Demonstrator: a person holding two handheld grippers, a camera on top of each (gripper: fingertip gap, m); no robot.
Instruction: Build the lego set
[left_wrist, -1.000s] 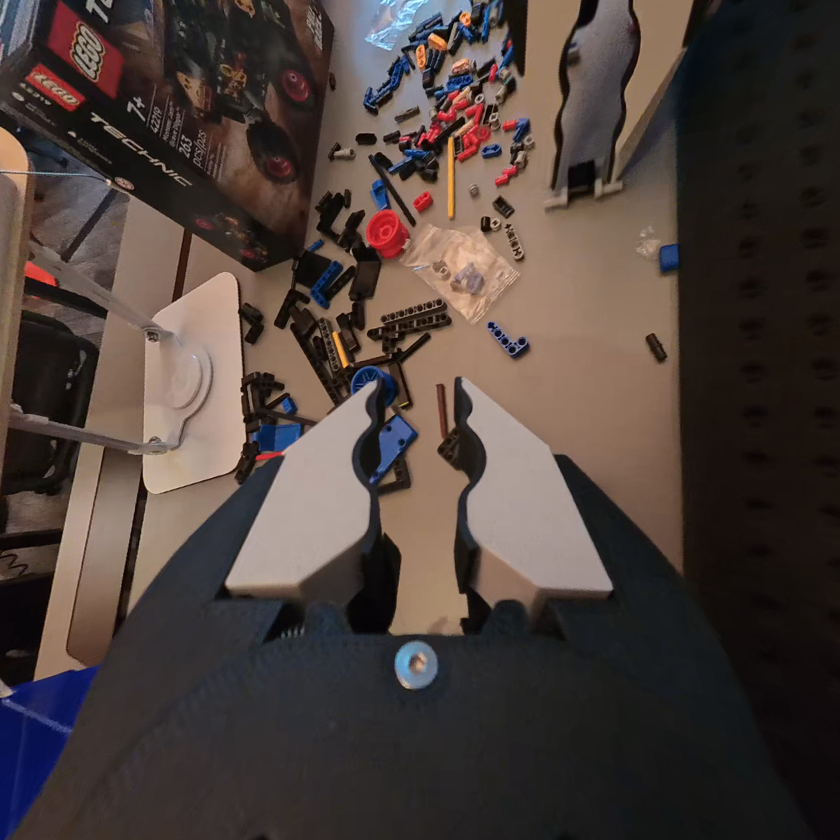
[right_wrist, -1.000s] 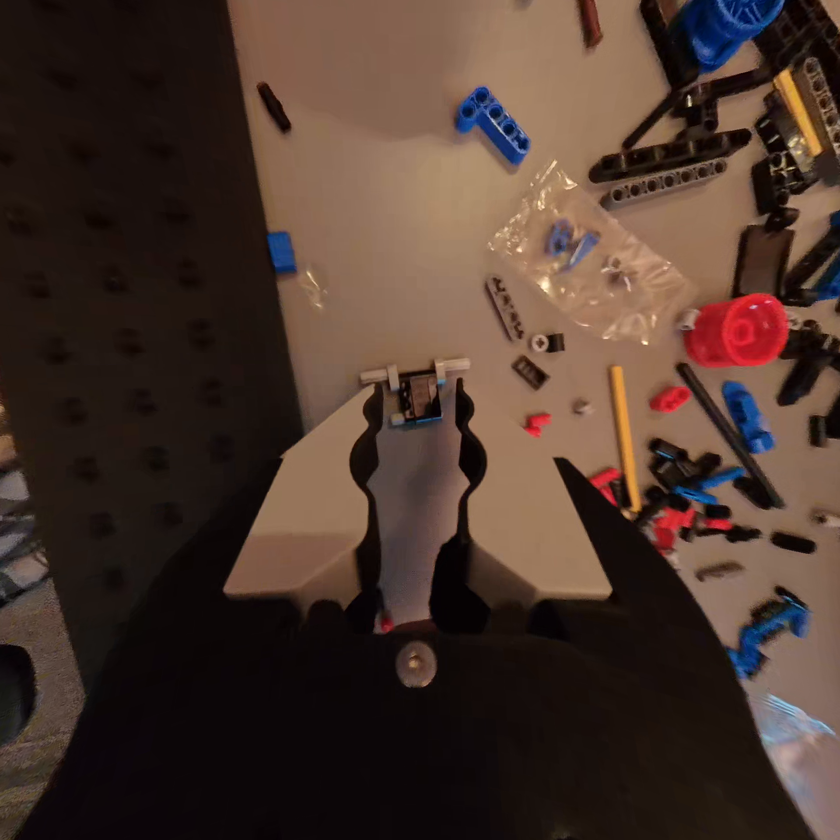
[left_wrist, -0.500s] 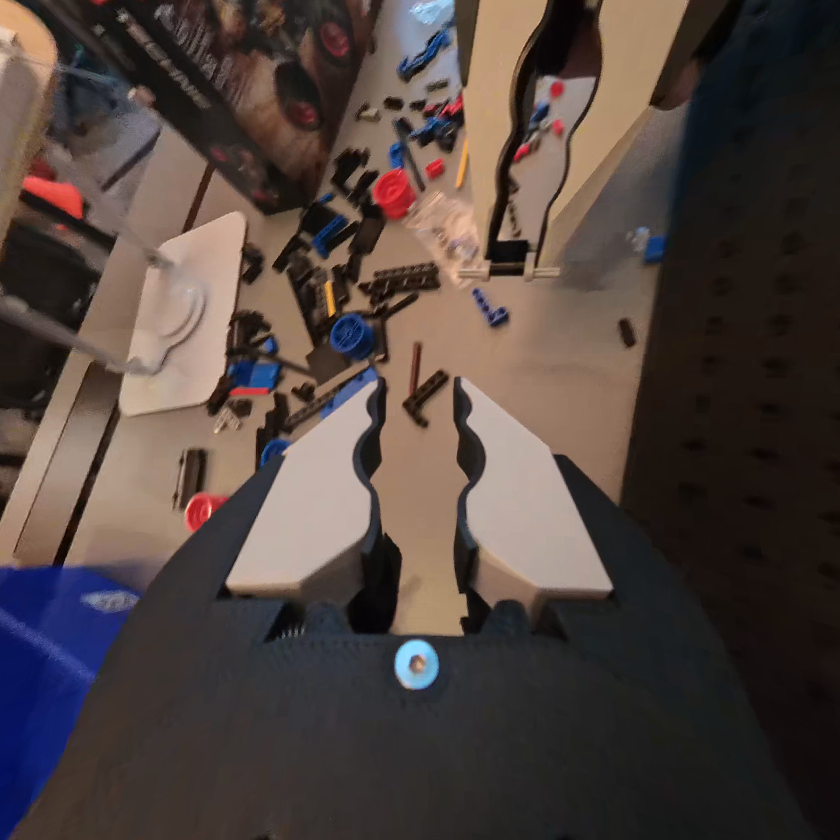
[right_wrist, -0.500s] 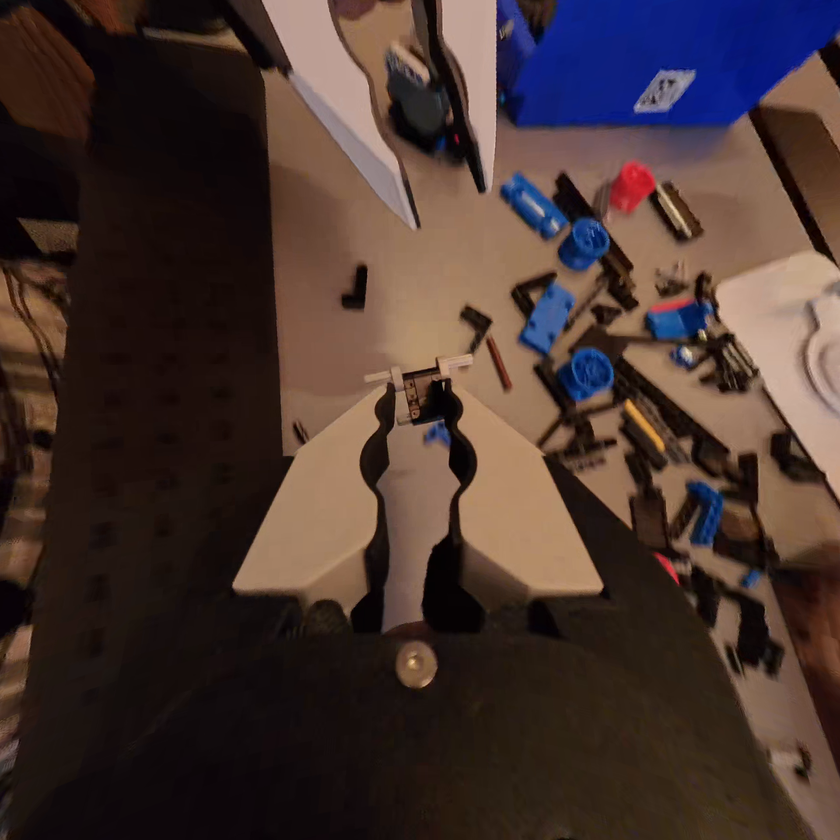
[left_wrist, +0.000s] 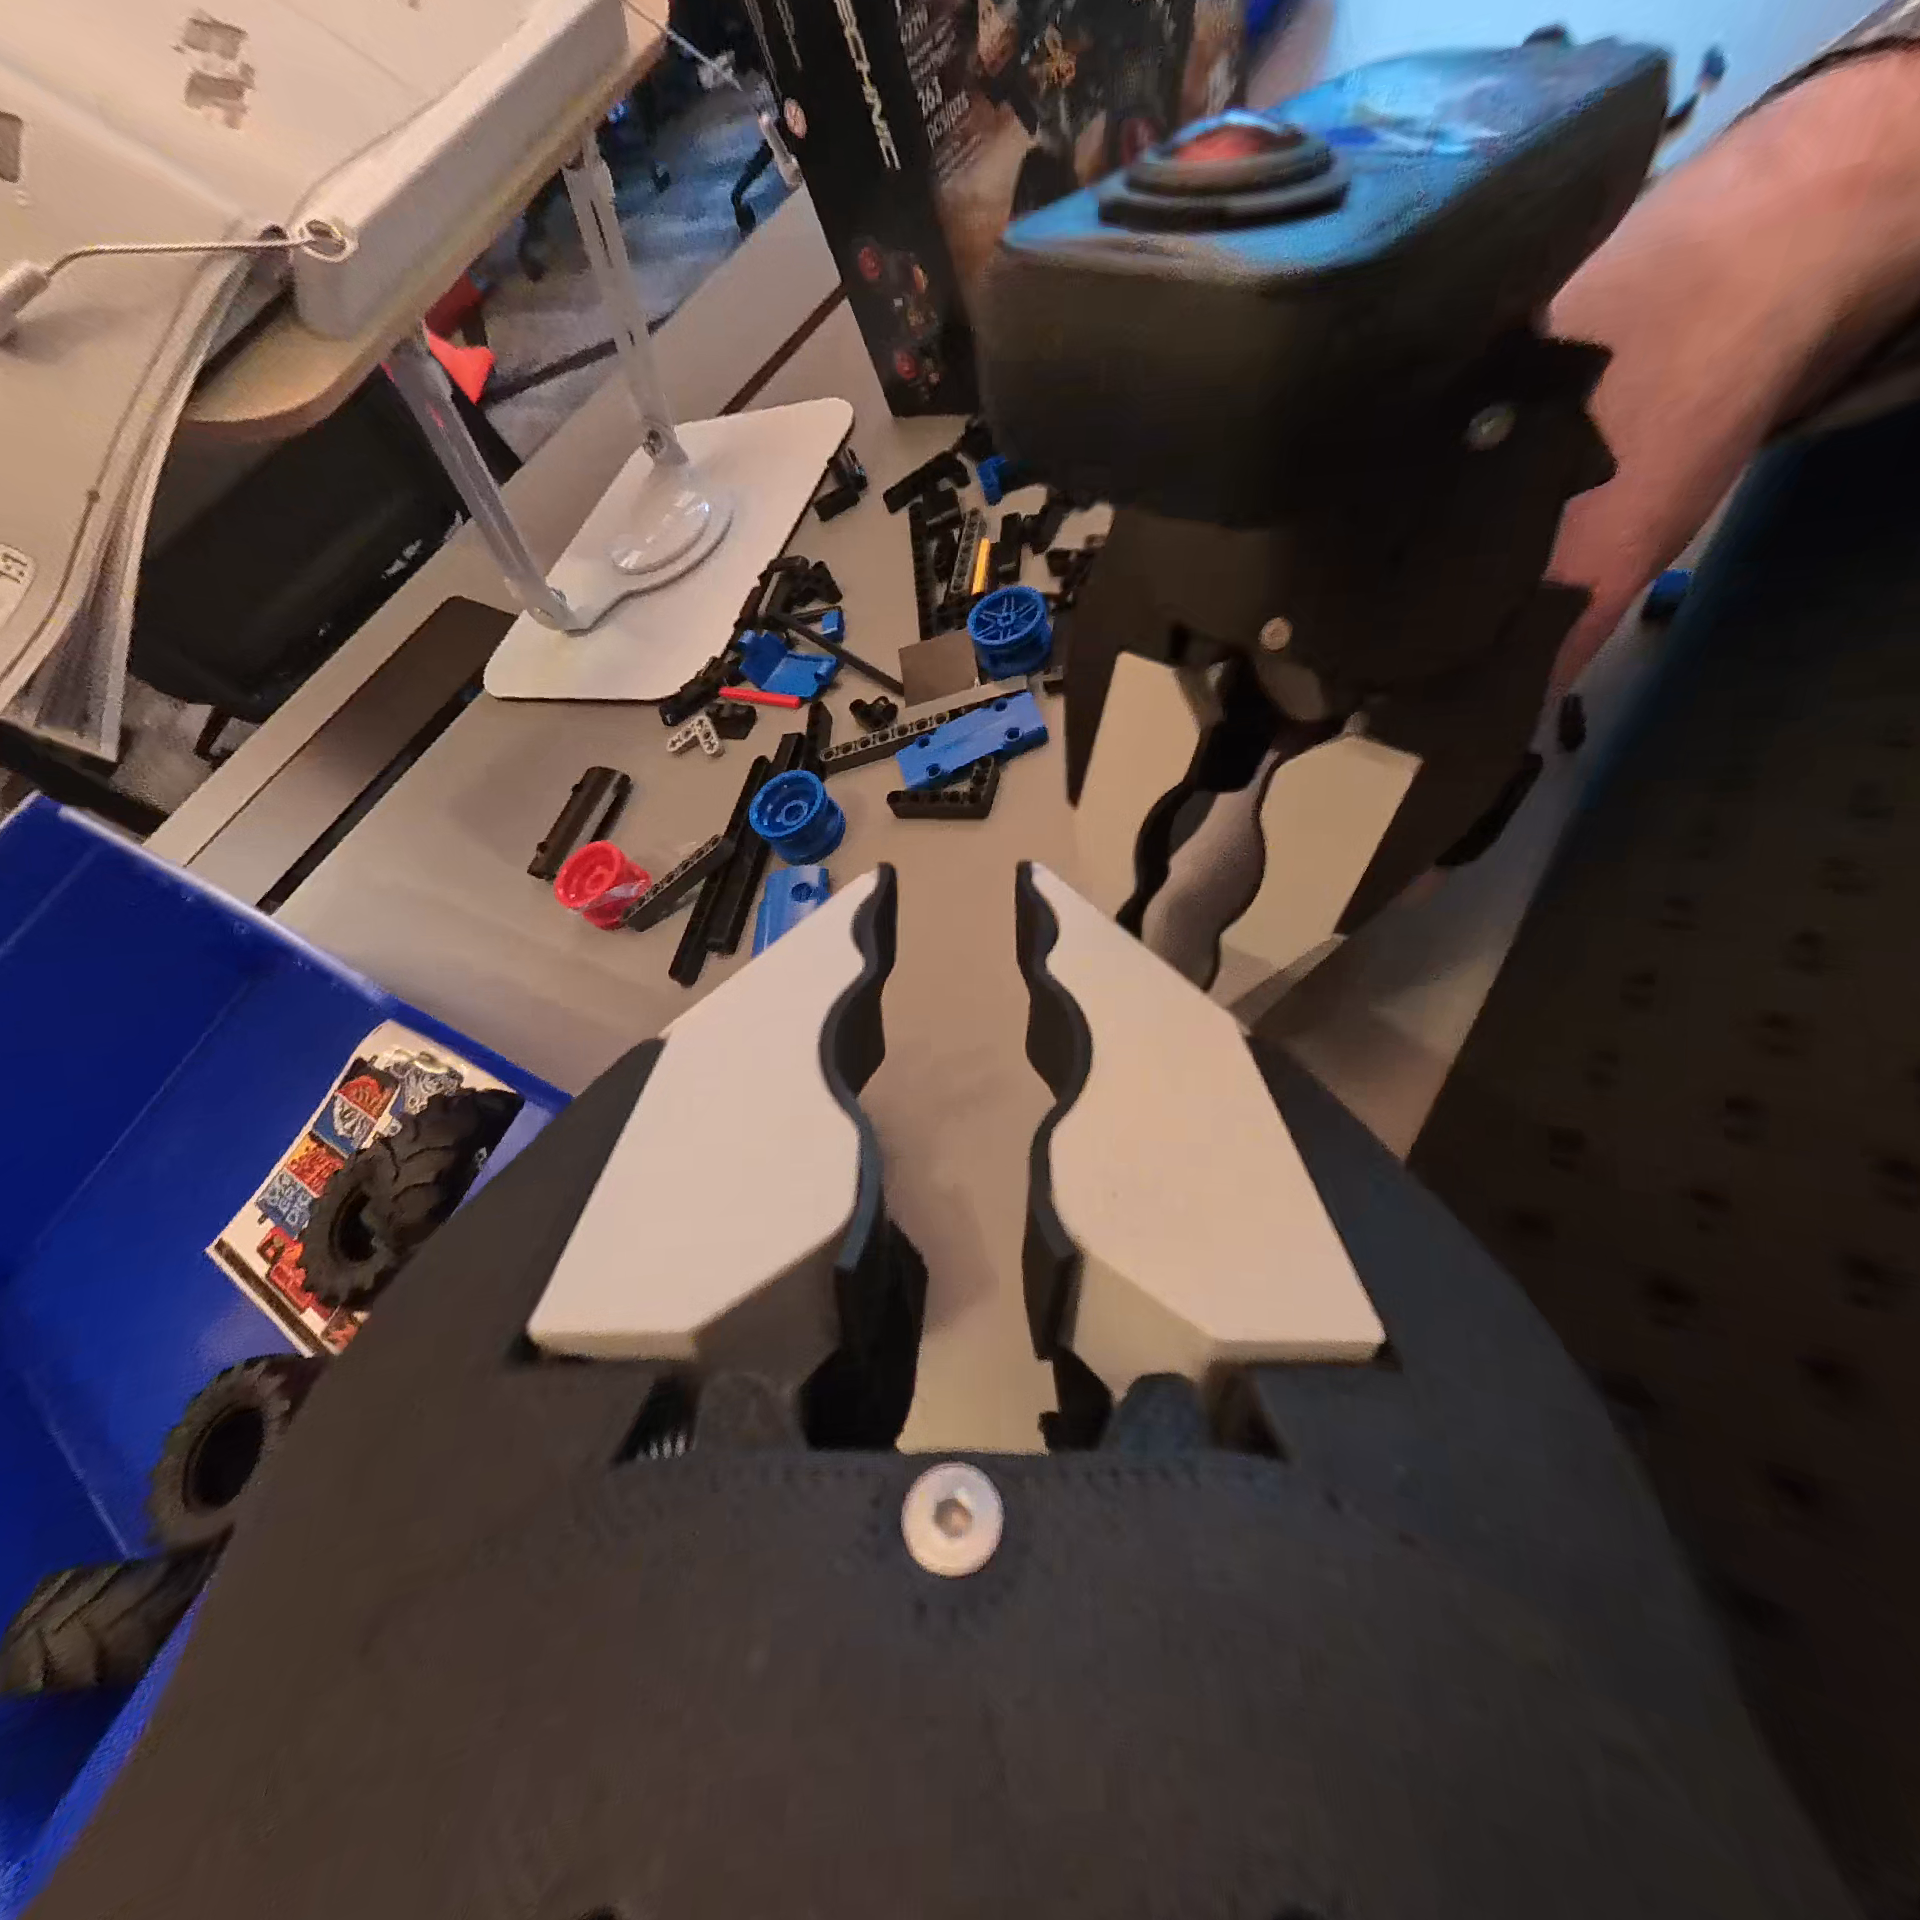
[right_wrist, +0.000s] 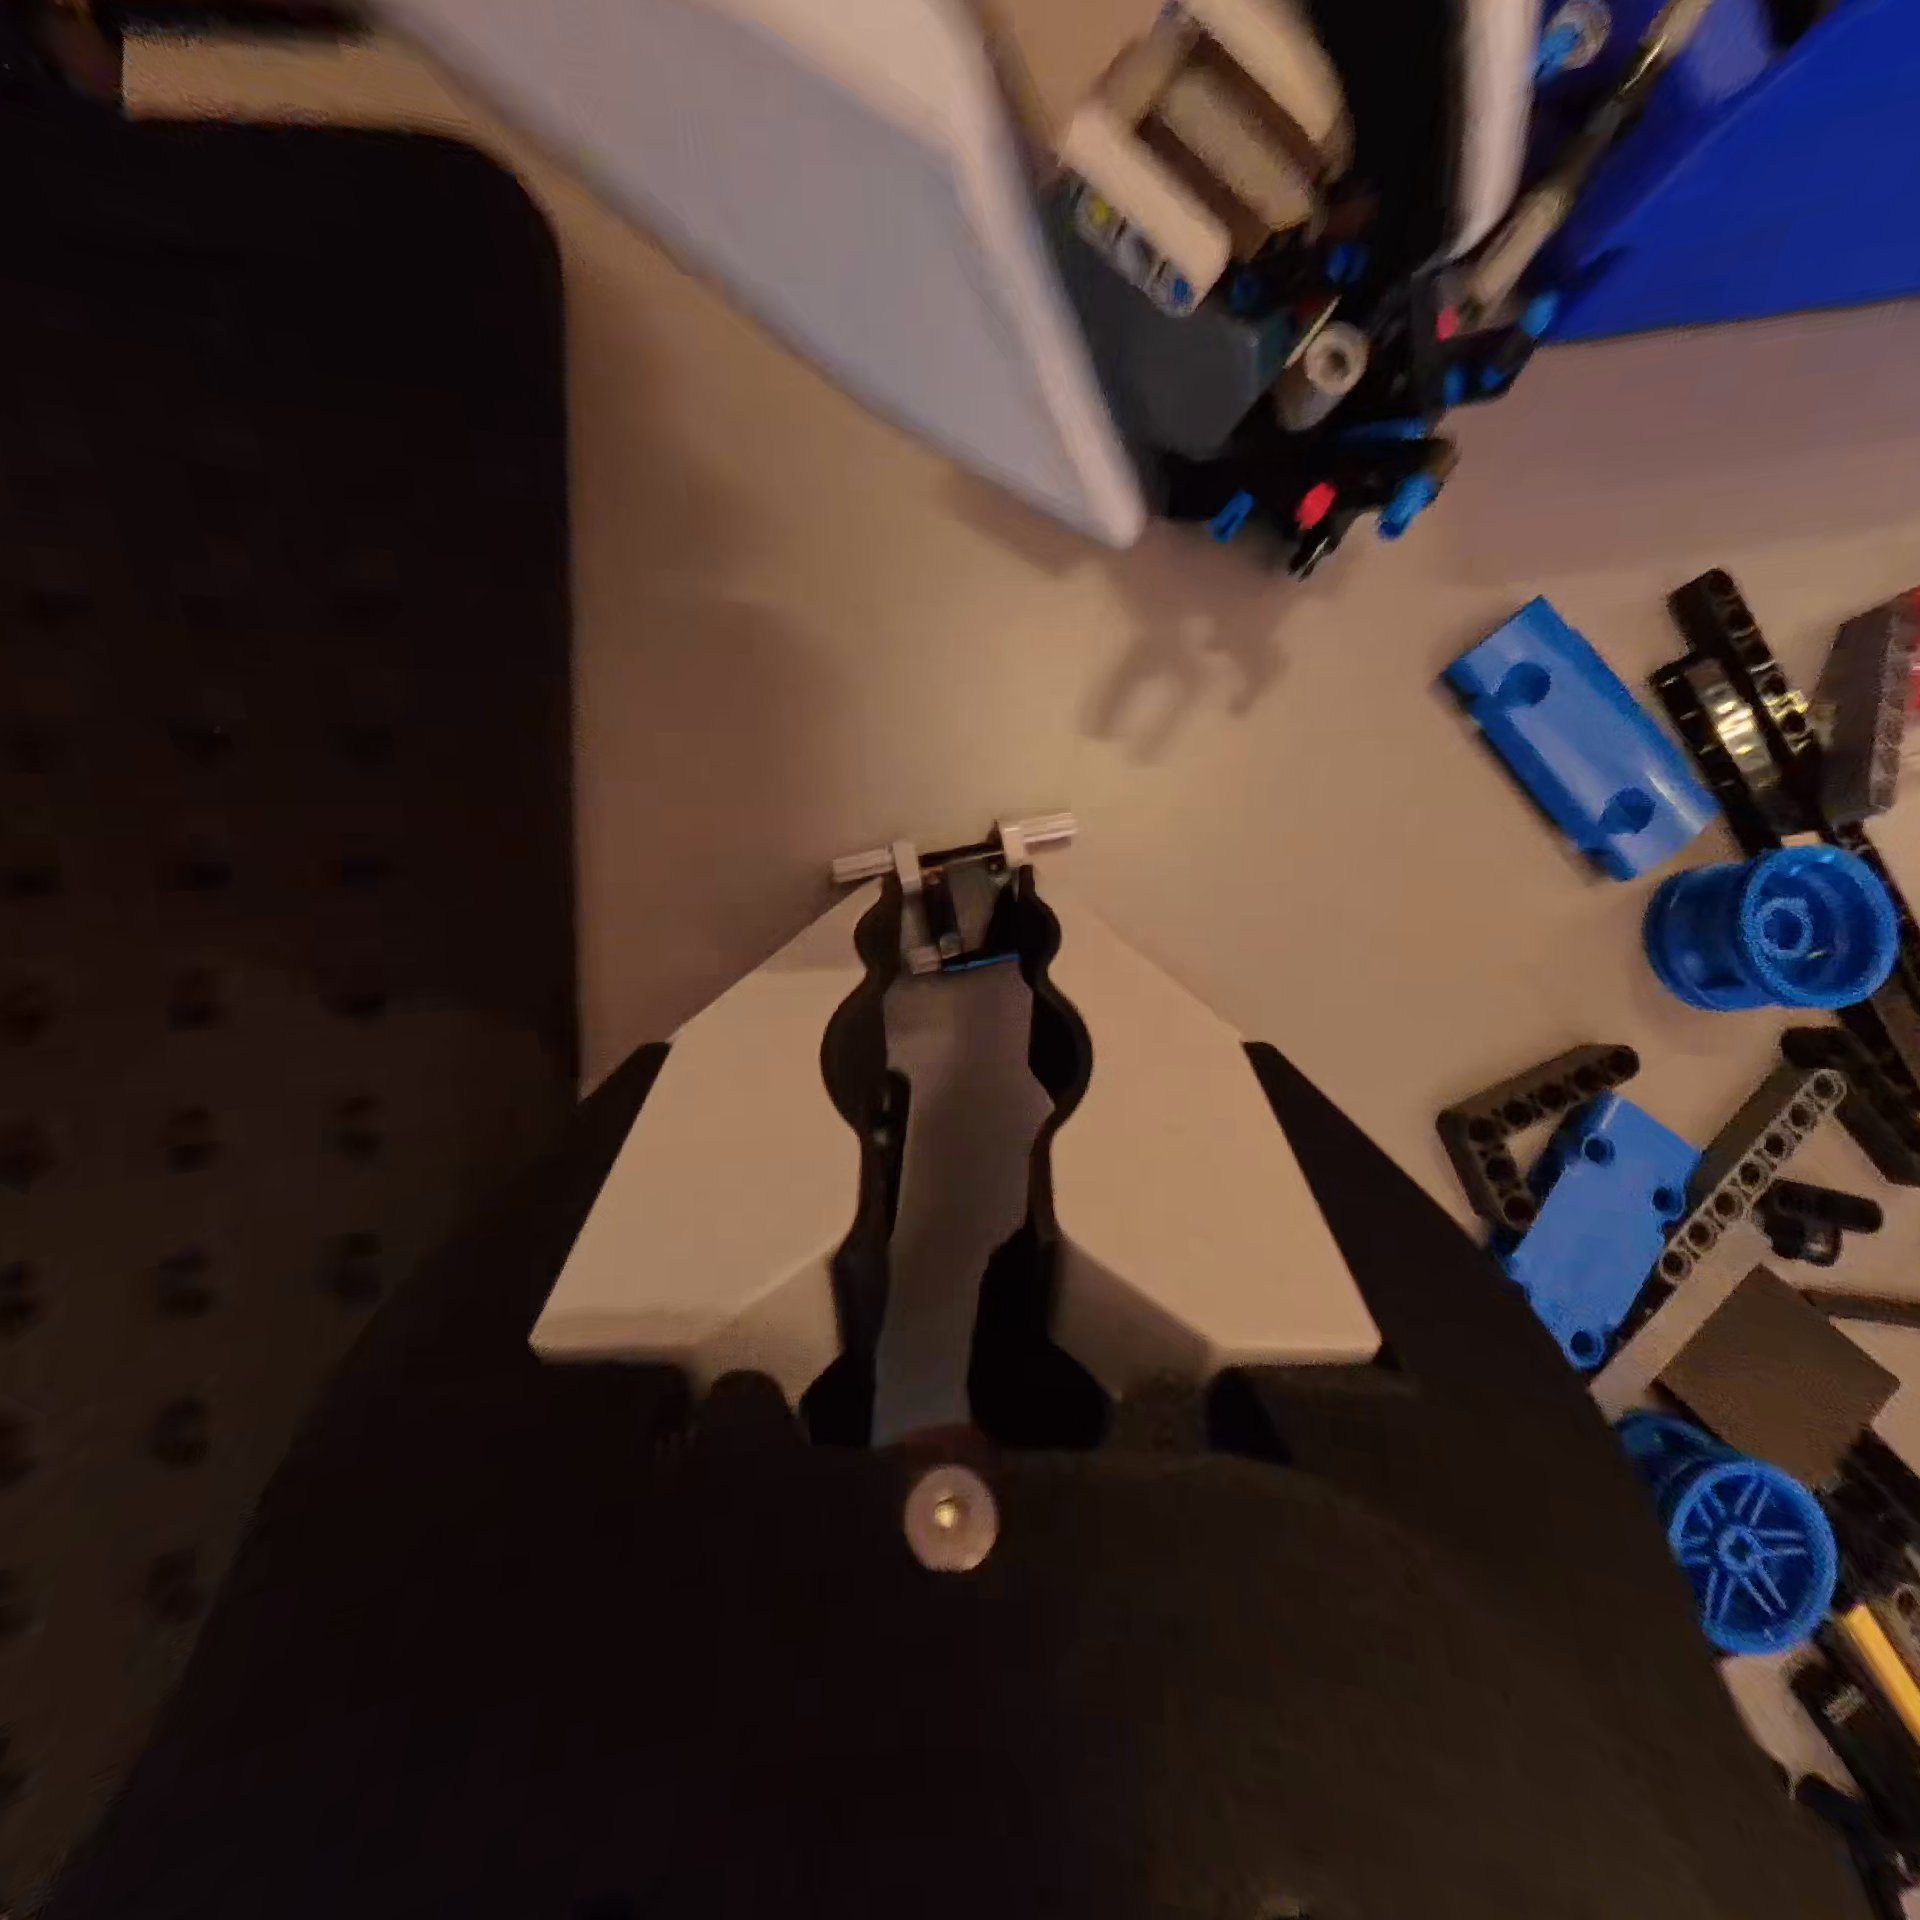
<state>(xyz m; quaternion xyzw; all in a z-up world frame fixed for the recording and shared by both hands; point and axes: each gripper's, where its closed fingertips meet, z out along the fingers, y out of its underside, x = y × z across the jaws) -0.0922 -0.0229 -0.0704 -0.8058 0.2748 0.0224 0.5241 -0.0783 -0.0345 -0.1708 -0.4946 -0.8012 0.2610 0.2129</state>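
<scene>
My left gripper (left_wrist: 954, 883) hangs low over the beige table (left_wrist: 468, 904). Its jaws stand apart and bare table shows between them. My right gripper (right_wrist: 951, 883) is shut on a small grey and black lego piece (right_wrist: 961, 904) with a grey axle across its top. It holds the piece just above the table. In the left wrist view the right gripper (left_wrist: 1205, 935) points down just ahead of my left fingertips, with its piece hidden. In the right wrist view a black lego assembly (right_wrist: 1320, 468) with blue pins sits by the left gripper's white finger (right_wrist: 883, 260). I cannot tell whether they touch.
A blue bin (left_wrist: 125, 1091) at the lower left holds black tyres (left_wrist: 364, 1216) and a sticker sheet. Loose parts, blue wheels (left_wrist: 797, 816) and a red wheel (left_wrist: 597, 878) lie ahead. The stand's white base (left_wrist: 675, 582), the lego box (left_wrist: 987, 156) and a hand (left_wrist: 1714, 291) are behind. A dark mat (left_wrist: 1714, 1143) lies on the right. The grippers' ends are close to 10 centimeters from one another. The red wheel (left_wrist: 597, 878) is about equally far from each gripper, around 20 centimeters.
My left gripper tilted up from looking down at the parts to looking across the table. My right gripper carried its piece toward the blue bin and now hangs close in front of the left.
</scene>
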